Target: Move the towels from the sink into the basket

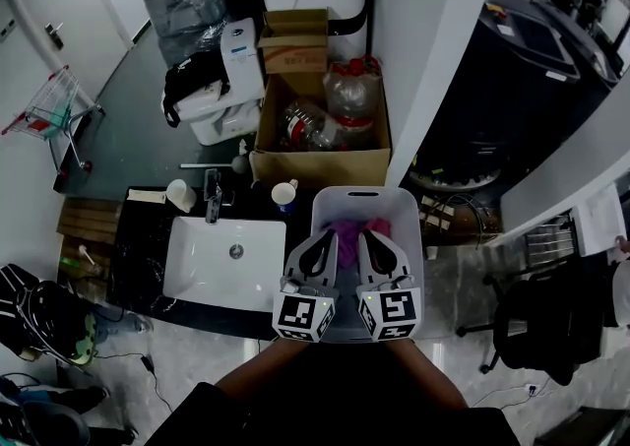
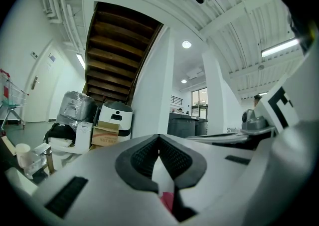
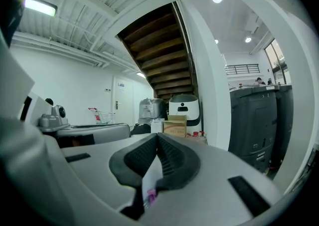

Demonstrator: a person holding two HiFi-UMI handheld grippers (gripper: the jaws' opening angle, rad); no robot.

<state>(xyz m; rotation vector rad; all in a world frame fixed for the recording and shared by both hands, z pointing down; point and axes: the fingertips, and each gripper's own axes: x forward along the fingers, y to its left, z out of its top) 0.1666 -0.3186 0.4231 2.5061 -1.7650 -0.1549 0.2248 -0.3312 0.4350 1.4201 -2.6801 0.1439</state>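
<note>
Dark counter, sink at nine o'clock bare; towels in basket. Left gripper, right gripper: fingers pressed together, empty. Best lifted straight up, avoiding snags.

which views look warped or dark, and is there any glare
Head view: dim, bent at the edges, the white sink the brightest patch. Left gripper view: fisheye with black corners, the ceiling light blown out. Right gripper view: same fisheye, glare from the strip light at upper left.

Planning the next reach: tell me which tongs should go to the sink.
Left. The left tongs hang over the basket on its sink side; the right tongs are farther away.
</note>
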